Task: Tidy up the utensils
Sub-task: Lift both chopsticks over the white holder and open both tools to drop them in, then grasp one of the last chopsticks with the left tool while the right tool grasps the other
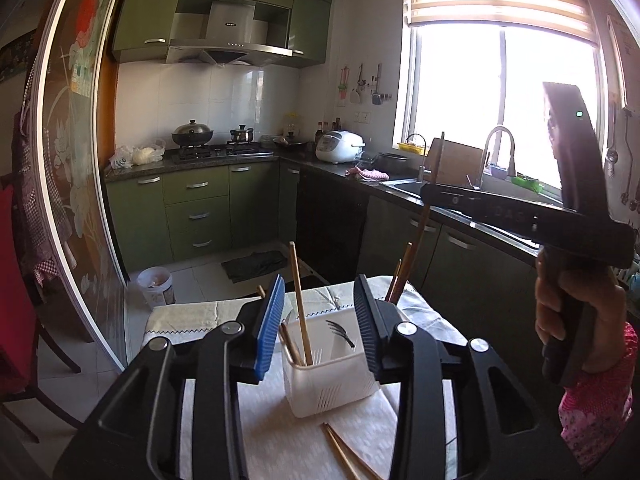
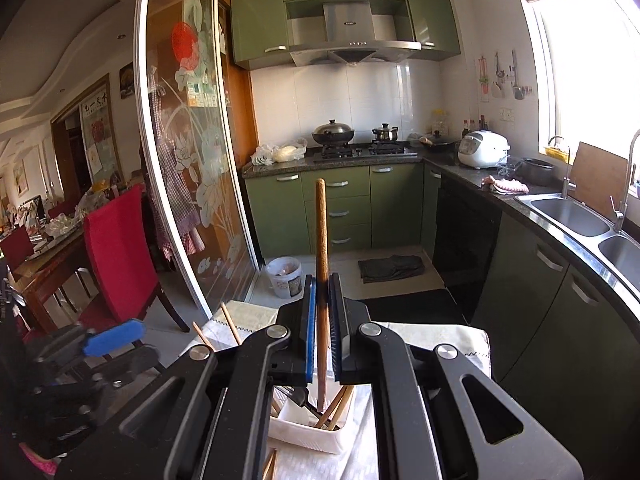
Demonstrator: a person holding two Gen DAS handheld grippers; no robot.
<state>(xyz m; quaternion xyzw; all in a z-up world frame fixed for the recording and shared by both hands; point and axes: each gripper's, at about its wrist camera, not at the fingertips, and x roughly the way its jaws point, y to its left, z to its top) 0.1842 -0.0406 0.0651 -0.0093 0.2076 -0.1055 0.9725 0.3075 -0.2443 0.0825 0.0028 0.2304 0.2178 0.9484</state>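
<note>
A white plastic utensil holder (image 1: 332,380) stands on a cloth-covered table (image 1: 192,316). It holds several wooden chopsticks (image 1: 300,304) and a dark fork (image 1: 340,332). My left gripper (image 1: 320,316) is open and empty just above and in front of the holder. My right gripper (image 2: 322,312) is shut on a brown wooden chopstick (image 2: 321,232), held upright with its lower end inside the holder (image 2: 316,436). The right gripper's body (image 1: 576,216) shows at the right of the left wrist view, held in a hand. Two loose chopsticks (image 1: 344,452) lie on the cloth in front of the holder.
More chopsticks (image 2: 230,320) lie on the table's left side. A red chair (image 2: 116,248) stands left of the table. Green kitchen cabinets (image 2: 340,208), a stove (image 2: 360,148) with pots and a sink (image 2: 568,212) lie beyond. A white bucket (image 2: 284,276) is on the floor.
</note>
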